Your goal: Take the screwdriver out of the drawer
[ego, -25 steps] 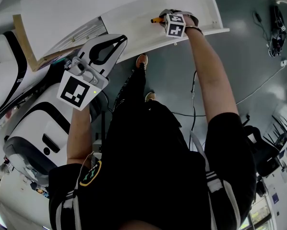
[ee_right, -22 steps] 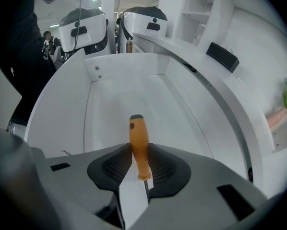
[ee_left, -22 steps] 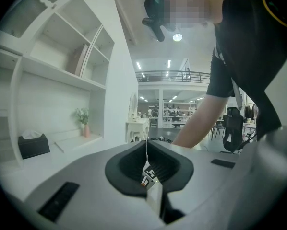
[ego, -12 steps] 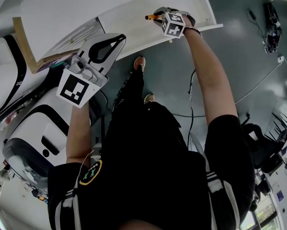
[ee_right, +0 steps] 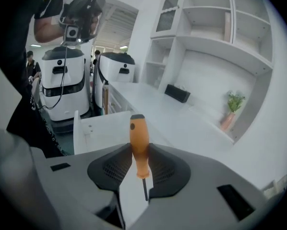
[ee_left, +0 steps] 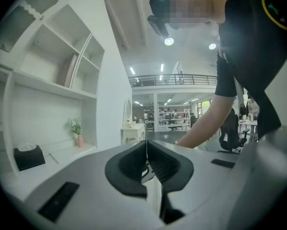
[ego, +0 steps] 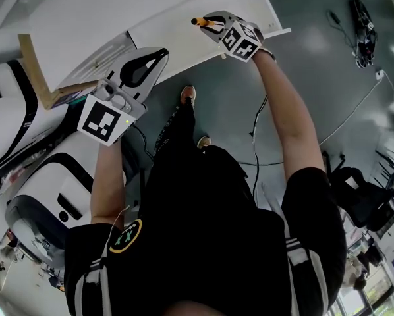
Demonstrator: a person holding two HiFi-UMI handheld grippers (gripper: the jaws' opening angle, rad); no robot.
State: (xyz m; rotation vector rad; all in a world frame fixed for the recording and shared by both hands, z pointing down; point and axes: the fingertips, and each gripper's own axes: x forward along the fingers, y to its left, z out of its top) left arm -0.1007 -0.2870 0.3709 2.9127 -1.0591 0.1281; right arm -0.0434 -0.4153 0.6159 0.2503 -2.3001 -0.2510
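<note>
Right gripper (ego: 213, 26) was clamped on the screwdriver (ee_right: 138, 135) handle, over the open drawer (ego: 177, 41). Left gripper (ee_left: 146, 150) was closed and empty beside the drawer. Best call looked like: hold the squeeze, clear the drawer rim, then swing away.

Bright, even indoor light; strong fisheye bending in all three views.
Round ceiling lamps (ee_left: 168, 41) glare white in the left gripper view; the floor (ego: 329, 78) shows a soft sheen in the head view. Both gripper views go black at their corners, and the shelves (ee_right: 220, 42) bow near the edges. The screwdriver (ee_right: 139, 145) is sharp, shadows are faint.
</note>
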